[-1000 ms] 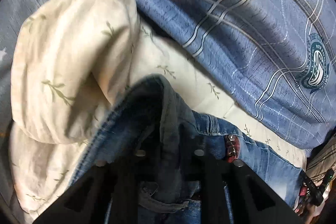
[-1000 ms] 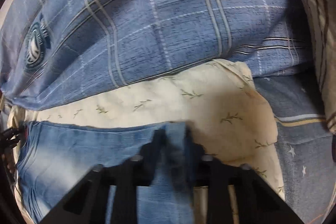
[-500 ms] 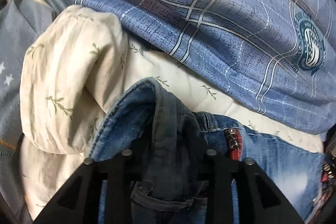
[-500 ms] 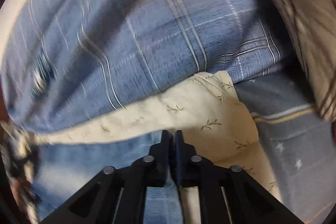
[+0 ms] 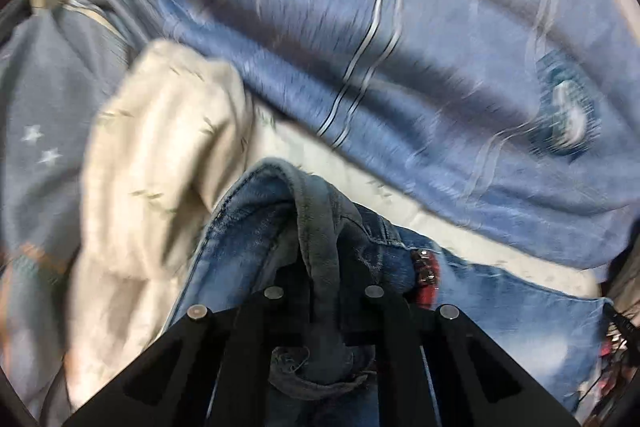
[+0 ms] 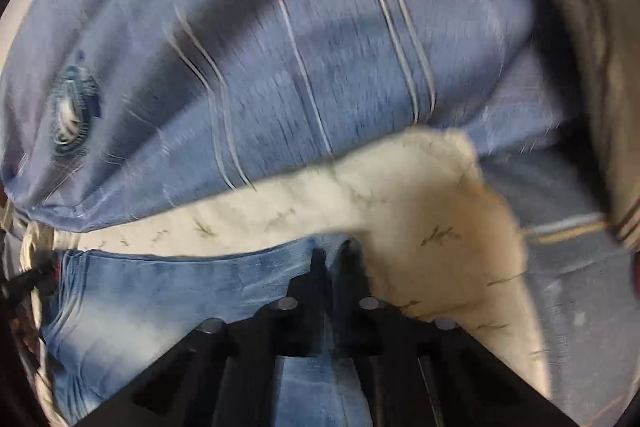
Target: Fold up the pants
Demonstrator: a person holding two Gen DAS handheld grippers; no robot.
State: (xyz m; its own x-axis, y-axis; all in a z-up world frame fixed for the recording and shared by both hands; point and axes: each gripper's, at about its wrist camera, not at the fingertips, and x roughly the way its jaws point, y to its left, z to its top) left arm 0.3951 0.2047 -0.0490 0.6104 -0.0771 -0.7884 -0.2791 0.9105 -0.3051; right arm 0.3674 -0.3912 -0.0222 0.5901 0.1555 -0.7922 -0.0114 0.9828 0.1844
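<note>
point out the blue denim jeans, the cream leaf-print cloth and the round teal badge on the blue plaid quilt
blue denim jeans (image 5: 520,323), left wrist view, flat faded panel
cream leaf-print cloth (image 6: 440,211), right wrist view, raised fold
round teal badge (image 6: 72,111), right wrist view, its pale centre

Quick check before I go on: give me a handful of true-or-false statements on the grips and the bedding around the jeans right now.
1. The left gripper is shut on a bunched fold of the jeans. True.
2. The right gripper hangs open above the denim. False: its jaws are closed on an edge of the jeans.
3. The jeans lie on a cream sheet printed with small sprigs. True.
4. The plaid blanket behind the jeans is red. False: it is blue with pale stripes and a round emblem.
5. A red patch shows on the jeans beside the left gripper. True.
</note>
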